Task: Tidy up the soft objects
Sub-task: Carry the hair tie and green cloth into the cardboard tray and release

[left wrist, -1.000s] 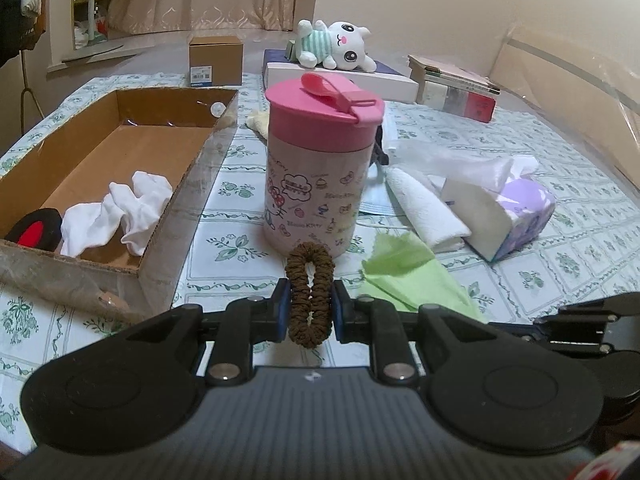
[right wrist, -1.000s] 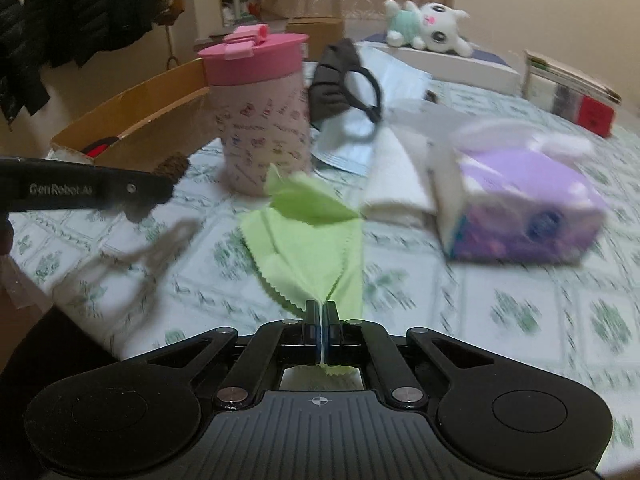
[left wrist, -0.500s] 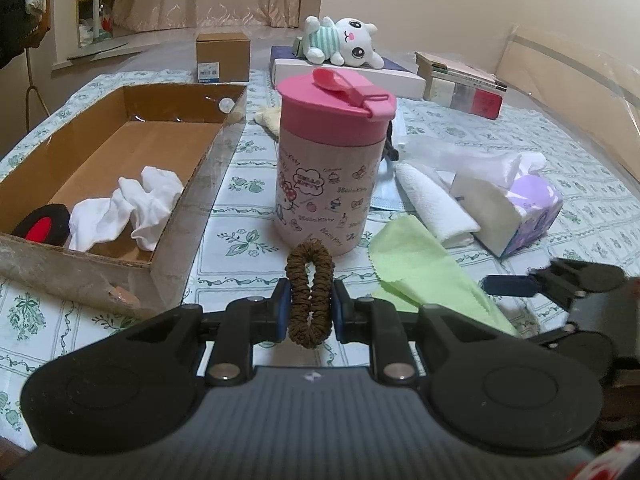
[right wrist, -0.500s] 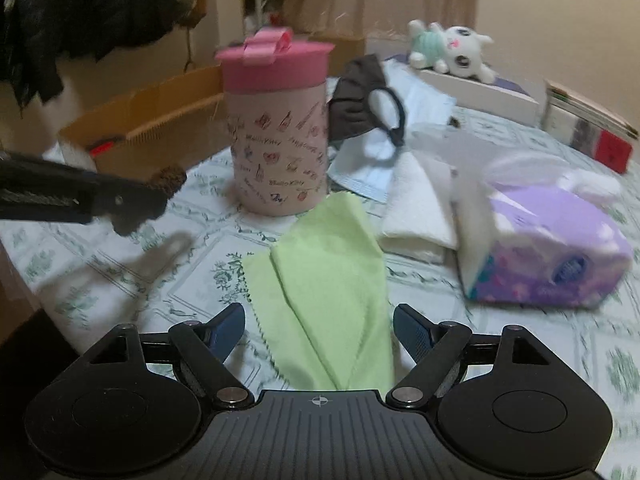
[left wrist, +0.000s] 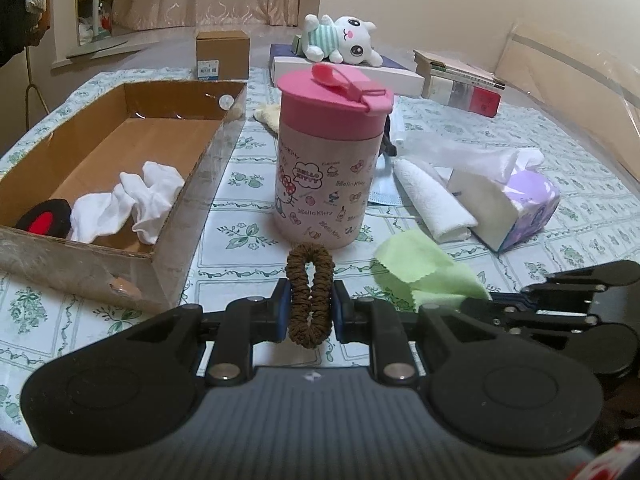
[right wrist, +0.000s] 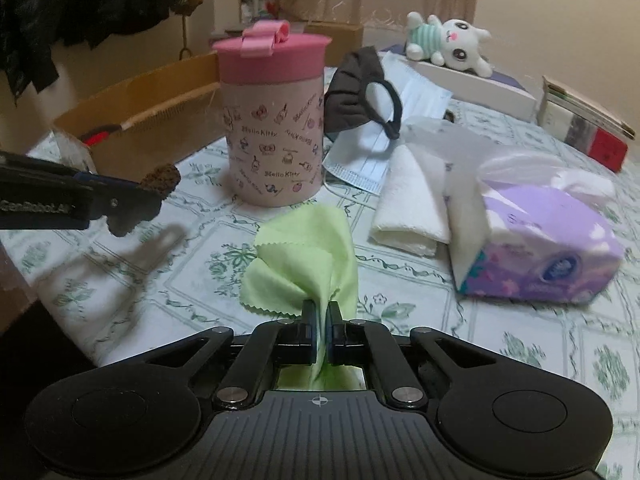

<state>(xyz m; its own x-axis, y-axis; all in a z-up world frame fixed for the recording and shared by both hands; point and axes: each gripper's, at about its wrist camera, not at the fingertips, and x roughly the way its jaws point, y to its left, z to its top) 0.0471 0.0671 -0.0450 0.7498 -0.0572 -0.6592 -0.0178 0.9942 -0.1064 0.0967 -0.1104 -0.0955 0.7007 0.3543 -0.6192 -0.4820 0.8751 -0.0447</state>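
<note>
My right gripper (right wrist: 319,334) has just been closing and now pinches the green microfiber cloth (right wrist: 308,256), its near edge bunched between the pads, the rest draped ahead on the table (right wrist: 420,292). Left gripper (left wrist: 310,306) is clamped across the middle of the brown scrunchie (left wrist: 310,292), loop standing upright. Both are light, limp, non-fragile (cloth may slip if only an edge is caught). I'd want a deeper bite on the fold. Cardboard box (left wrist: 192,216) sits left of the left fingers.

Right gripper (right wrist: 319,320) clamps green cloth (right wrist: 308,256) (bunched, apparently lifted off table).
</note>
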